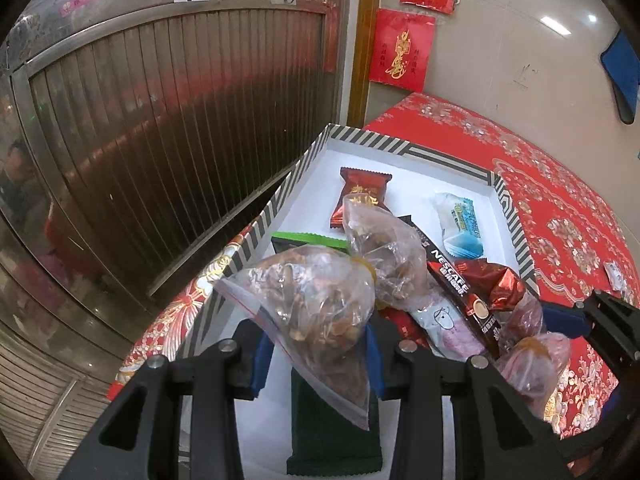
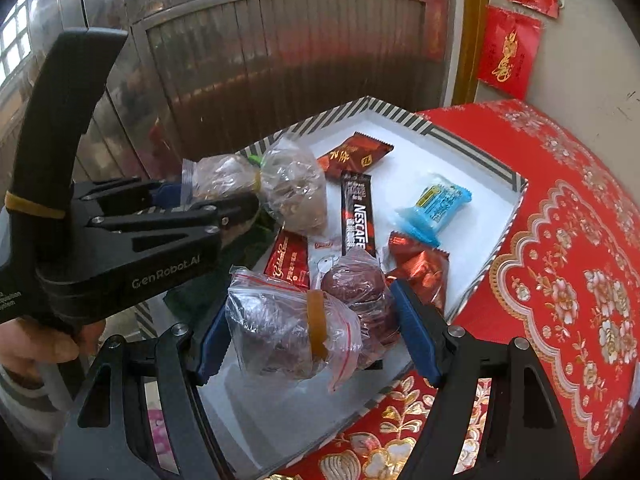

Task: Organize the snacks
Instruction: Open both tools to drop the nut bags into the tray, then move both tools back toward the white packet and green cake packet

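A striped box (image 1: 508, 216) (image 2: 480, 160) with a white inside holds several snacks. My left gripper (image 1: 316, 354) (image 2: 224, 204) is shut on a clear bag of brown nuts (image 1: 316, 300) (image 2: 276, 188) and holds it over the box's near left part. My right gripper (image 2: 316, 340) is open, with a clear bag of dark red dates (image 2: 296, 328) (image 1: 528, 356) lying loose between its pads (image 2: 416, 336) inside the box. A Nescafe stick (image 2: 358, 216) (image 1: 460, 280), a red packet (image 2: 356, 152) (image 1: 362, 196) and a blue packet (image 2: 436, 204) (image 1: 460, 220) lie in the box.
The box rests on a red flowered tablecloth (image 2: 560, 280) (image 1: 560, 208). A ribbed metal door (image 1: 160, 140) (image 2: 280, 52) stands to the left and behind. A green packet (image 1: 332, 432) lies under the left gripper. Red paper hangings (image 1: 400, 48) are on the wall.
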Motion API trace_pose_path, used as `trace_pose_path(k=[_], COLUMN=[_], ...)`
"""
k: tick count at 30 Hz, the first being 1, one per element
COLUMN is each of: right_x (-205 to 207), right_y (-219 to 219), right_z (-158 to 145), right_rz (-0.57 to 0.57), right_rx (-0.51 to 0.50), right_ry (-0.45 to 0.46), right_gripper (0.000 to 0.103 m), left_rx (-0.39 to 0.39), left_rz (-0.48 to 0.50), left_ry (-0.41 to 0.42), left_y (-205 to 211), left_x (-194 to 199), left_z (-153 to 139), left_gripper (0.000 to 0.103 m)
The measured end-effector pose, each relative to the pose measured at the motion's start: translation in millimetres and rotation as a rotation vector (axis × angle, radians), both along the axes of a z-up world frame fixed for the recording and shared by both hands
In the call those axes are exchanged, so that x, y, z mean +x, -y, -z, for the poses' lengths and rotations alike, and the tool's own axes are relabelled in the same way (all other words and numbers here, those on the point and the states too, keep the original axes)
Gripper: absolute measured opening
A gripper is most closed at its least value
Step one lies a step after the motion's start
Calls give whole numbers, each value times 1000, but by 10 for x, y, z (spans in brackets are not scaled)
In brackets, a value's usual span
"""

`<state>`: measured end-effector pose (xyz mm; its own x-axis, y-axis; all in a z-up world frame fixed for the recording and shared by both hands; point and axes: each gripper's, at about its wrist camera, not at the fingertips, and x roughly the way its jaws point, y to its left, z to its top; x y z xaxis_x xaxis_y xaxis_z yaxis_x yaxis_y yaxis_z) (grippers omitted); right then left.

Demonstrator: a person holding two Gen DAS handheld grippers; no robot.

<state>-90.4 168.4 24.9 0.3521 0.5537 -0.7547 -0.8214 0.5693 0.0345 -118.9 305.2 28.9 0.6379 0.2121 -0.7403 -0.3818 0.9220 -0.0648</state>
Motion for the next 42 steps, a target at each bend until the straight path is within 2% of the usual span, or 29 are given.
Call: trace_pose_path(k=[11,16,19,21,26,33,42], right_x=[-69,-166,-235,-254,-288,-246,-21], right_y=[-36,-7,3,11,133,504,1115], right_z=[102,55,54,57,-38,-262,-382], right_rz=[-39,-99,-120,-130,-123,-59,106], right_rx=[-36,-16,-27,-32,3,67,116], right_ry=[-10,-18,-6,-18,-14,2,11], right_gripper=[75,76,76,76,76,76,76], left_rx=[-9,-16,-13,-9,9,45,87], left_rz=[-17,-44,-49,-52,-51,-32,52], left_ry=[-32,-12,8,13,14,48,86], left_y=[-4,-38,-40,-28,39,246,679], left_x=[71,38,8,5,-2,-21,59], left_z=[91,40,-16,-35,-72,-224,-393], left_gripper=[49,74,81,84,84,90,95])
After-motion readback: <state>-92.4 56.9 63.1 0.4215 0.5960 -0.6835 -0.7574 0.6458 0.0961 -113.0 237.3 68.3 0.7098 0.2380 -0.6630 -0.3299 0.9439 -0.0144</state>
